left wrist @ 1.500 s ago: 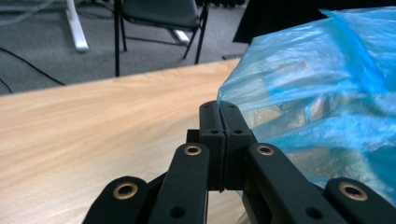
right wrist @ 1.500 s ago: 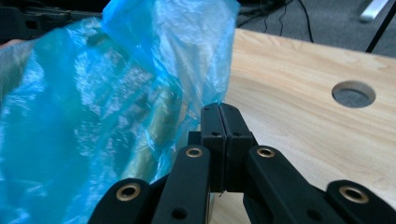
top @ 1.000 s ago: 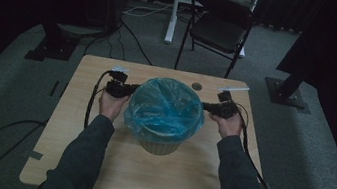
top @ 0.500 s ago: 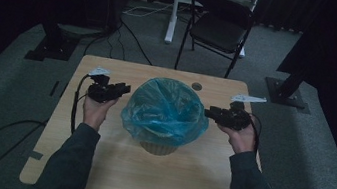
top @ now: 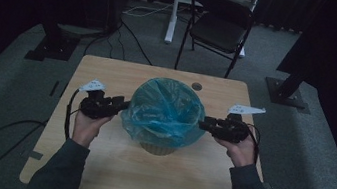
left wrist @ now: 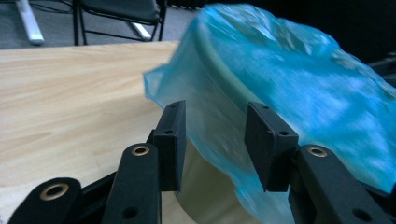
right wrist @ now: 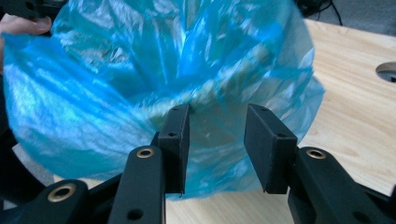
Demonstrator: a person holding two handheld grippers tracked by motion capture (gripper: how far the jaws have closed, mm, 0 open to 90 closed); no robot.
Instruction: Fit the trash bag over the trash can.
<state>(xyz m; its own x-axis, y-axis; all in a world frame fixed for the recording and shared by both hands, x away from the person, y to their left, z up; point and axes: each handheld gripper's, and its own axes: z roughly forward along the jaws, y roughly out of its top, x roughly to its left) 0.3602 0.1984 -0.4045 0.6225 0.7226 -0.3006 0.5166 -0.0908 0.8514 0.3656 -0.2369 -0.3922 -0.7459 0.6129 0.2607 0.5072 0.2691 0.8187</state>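
Flanking the translucent blue plastic liner bag [top: 166, 110] draped over the small round bin [top: 154, 147] mid-counter [top: 110, 166], left tool [top: 117, 102] and right tool [top: 206, 124] stand apart, empty; next, probably pinching the bag's rim

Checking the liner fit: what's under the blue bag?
A pale bin: the blue bag lines it and hangs over its rim. Its wall shows below the hem beside the left gripper. The bin's floor is covered.
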